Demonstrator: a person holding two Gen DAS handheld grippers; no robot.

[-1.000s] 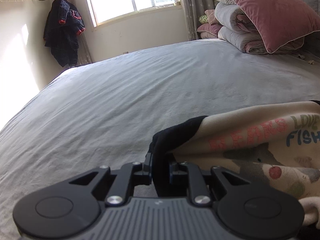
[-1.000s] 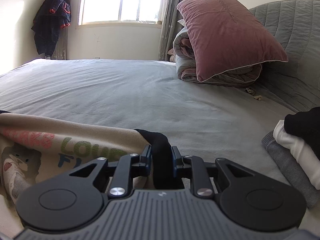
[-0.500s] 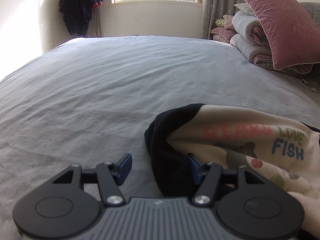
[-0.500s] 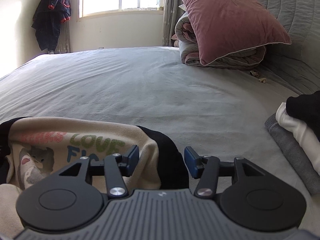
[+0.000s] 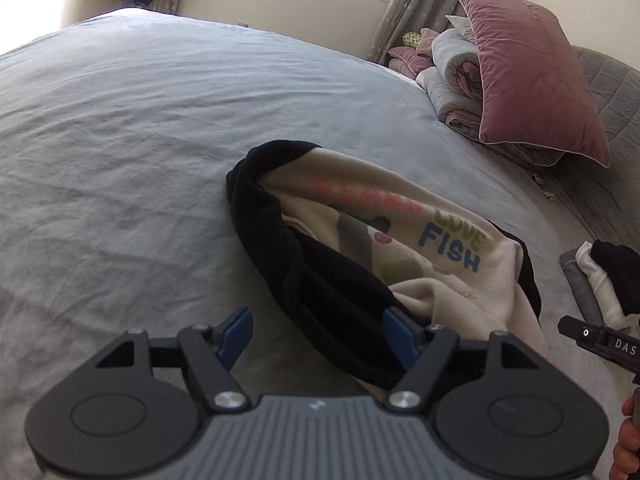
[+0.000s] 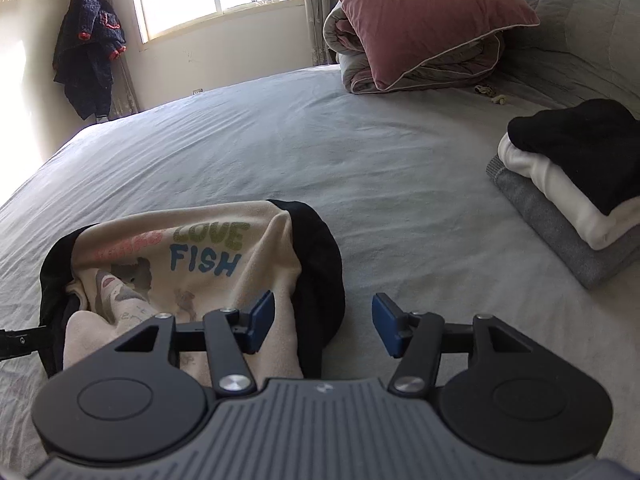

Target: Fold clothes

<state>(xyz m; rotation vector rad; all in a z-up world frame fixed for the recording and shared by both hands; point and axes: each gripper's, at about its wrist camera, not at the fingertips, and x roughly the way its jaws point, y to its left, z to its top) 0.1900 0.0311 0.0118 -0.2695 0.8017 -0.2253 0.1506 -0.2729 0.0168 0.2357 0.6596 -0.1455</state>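
Observation:
A cream sweatshirt (image 5: pixel 360 188) with black sleeves and a "LOVE FISH" print lies bunched on the grey bed (image 5: pixel 120 140). In the right wrist view the sweatshirt (image 6: pixel 276 276) sits at lower left. My left gripper (image 5: pixel 318 332) is opening; the black sleeve (image 5: pixel 304 280) lies loose between its blue pads, close to the right one. My right gripper (image 6: pixel 324 326) is opening too. The other black sleeve (image 6: pixel 320 264) reaches in beside its left pad, and bare sheet lies under the rest of the gap. Neither gripper presses on the cloth.
A stack of folded clothes (image 6: pixel 580 184), black on white on grey, sits at the right of the bed. A pink pillow (image 6: pixel 420 12) rests on a rolled duvet (image 6: pixel 460 68) by the headboard. A dark jacket (image 6: pixel 88 52) hangs near the window. A hand (image 5: pixel 628 440) shows at the left view's right edge.
Both grippers were shut on the black sleeves a second ago; both have opened and let go. They have drawn back, and the sweatshirt now lies on the bed.

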